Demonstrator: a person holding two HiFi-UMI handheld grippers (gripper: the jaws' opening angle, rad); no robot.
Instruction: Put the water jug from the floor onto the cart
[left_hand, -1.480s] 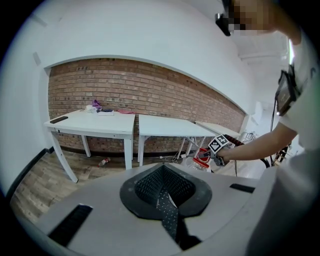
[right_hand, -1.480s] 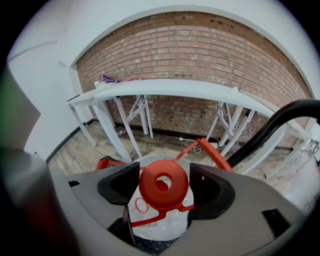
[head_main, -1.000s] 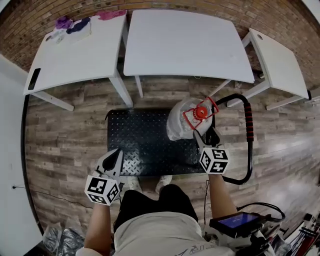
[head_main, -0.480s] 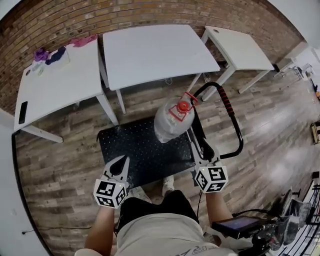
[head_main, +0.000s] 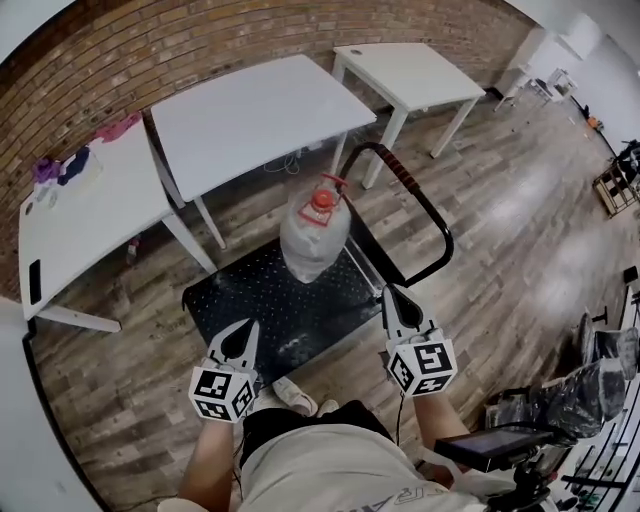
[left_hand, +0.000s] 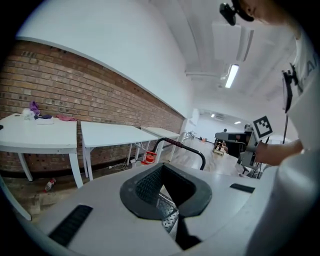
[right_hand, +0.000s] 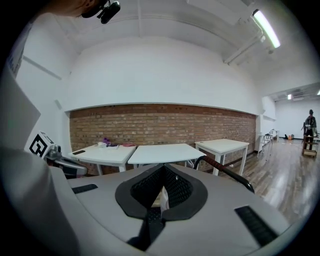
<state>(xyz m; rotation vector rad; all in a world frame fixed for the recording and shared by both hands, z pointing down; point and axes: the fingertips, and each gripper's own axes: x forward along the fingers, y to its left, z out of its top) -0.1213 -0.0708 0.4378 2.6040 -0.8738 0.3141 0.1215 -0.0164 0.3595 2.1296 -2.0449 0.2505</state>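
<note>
The clear water jug (head_main: 313, 238) with a red cap and red handle stands upright on the black diamond-plate cart (head_main: 255, 315), near its handle end. My right gripper (head_main: 392, 298) hangs shut and empty in front of the cart, well clear of the jug. My left gripper (head_main: 246, 335) is over the cart's near edge, shut with nothing in it. In the left gripper view the jaws (left_hand: 161, 169) meet at the tips, and the jug's red cap (left_hand: 148, 159) shows beyond. The right gripper view has its jaws (right_hand: 162, 167) closed, with the cart handle (right_hand: 225, 172) behind.
The cart's black loop handle (head_main: 405, 195) with red grips rises to the right of the jug. Three white tables (head_main: 250, 120) stand along a brick wall (head_main: 120, 60). My shoes (head_main: 295, 397) are at the cart's near edge. A screen device (head_main: 480, 445) sits at lower right.
My right gripper has let go of the jug's handle, drawn back toward me and shut. The jug stays upright on the cart. The left gripper shifted a little and the head view swung.
</note>
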